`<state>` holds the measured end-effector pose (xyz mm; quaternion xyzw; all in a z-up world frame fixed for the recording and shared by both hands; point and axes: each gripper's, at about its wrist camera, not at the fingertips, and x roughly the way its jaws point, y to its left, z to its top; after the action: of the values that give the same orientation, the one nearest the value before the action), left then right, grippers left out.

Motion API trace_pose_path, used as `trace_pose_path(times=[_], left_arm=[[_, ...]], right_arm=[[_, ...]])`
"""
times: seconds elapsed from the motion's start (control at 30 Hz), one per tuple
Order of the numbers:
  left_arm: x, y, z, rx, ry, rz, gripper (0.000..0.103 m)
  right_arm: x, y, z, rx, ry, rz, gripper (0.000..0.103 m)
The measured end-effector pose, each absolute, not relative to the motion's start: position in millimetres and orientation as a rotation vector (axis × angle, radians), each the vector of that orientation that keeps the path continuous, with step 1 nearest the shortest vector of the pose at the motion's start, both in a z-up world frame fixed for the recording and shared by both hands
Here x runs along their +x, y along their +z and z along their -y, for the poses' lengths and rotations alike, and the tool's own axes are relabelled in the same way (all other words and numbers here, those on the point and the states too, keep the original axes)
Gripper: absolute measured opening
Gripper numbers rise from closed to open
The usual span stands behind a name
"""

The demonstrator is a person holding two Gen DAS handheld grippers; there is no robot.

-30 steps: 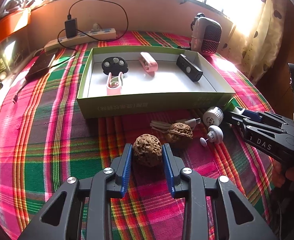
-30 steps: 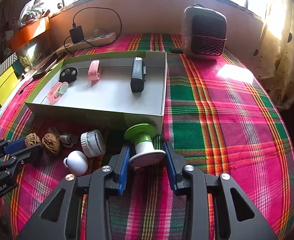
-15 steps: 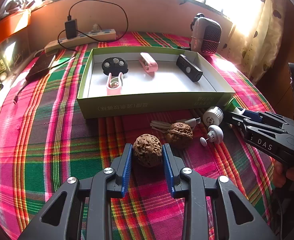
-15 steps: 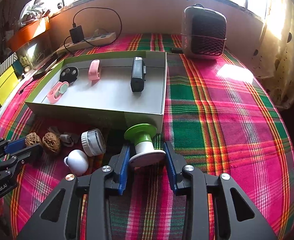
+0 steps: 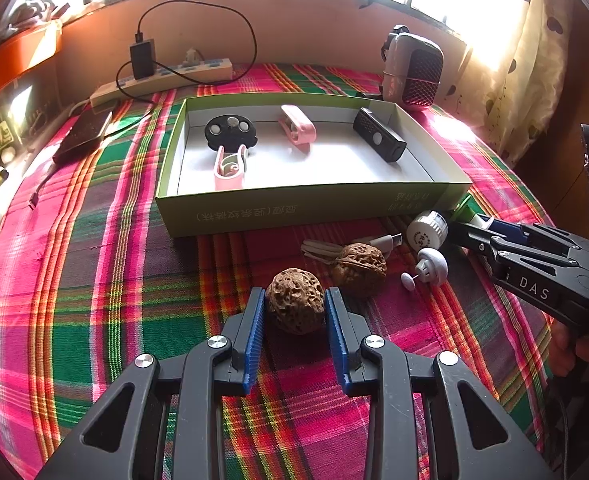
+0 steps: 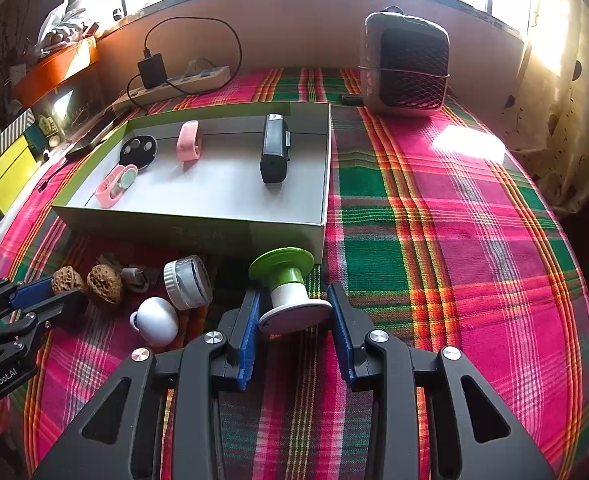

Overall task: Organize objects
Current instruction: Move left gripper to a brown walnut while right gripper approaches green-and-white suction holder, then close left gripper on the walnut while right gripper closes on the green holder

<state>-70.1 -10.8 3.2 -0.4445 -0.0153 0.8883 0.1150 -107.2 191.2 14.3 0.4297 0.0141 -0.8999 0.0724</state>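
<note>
Left wrist view, lower centre: left gripper (image 5: pixel 295 312) with blue pads flanking a walnut (image 5: pixel 294 300) on the plaid tablecloth (image 5: pixel 94 280); both pads pressed against the shell, jaws clamped on it. Just up and right of it, a second walnut (image 5: pixel 360 268), touching a folded grey cable (image 5: pixel 334 246). Further right, a white cap-shaped jar (image 5: pixel 426 232) and a small white knob (image 5: pixel 428 266), apart from each other. Middle of the frame: open green box (image 5: pixel 294 210) holding a black round disc (image 5: pixel 230 132), a pink clip (image 5: pixel 230 166) leaning at the disc's near edge, a pink band (image 5: pixel 298 124) and a black bar-shaped device (image 5: pixel 378 140). Right edge: right gripper (image 5: pixel 474 224) reaching toward the box's near right corner.

Right wrist view, lower centre: right gripper (image 6: pixel 294 312) astride a green-and-white spool (image 6: pixel 288 290), tilted, green flange toward the box (image 6: pixel 194 224), white flange between the pads. Left pad touching the white flange; a sliver of gap visible at the right pad, so jaws parted and not clamped. Left of the spool: white jar (image 6: pixel 186 282), white knob (image 6: pixel 156 320), both walnuts (image 6: pixel 104 282). Lower left edge: left gripper (image 6: pixel 64 286) closed on the farther walnut (image 6: pixel 66 279).

Upper part of both views: power strip (image 5: pixel 162 78) with black charger at left, small heater (image 6: pixel 406 68) at right.
</note>
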Motion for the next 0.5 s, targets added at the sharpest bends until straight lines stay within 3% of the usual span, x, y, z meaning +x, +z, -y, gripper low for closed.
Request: trace_pose_path(times=[0.5], left_arm=[[-68.0,15.2,18.8,-1.264,2.629,0.053,0.028]], right_arm=[[-99.9,22.0,-194.6,1.268,-2.71,-0.007,0.034]])
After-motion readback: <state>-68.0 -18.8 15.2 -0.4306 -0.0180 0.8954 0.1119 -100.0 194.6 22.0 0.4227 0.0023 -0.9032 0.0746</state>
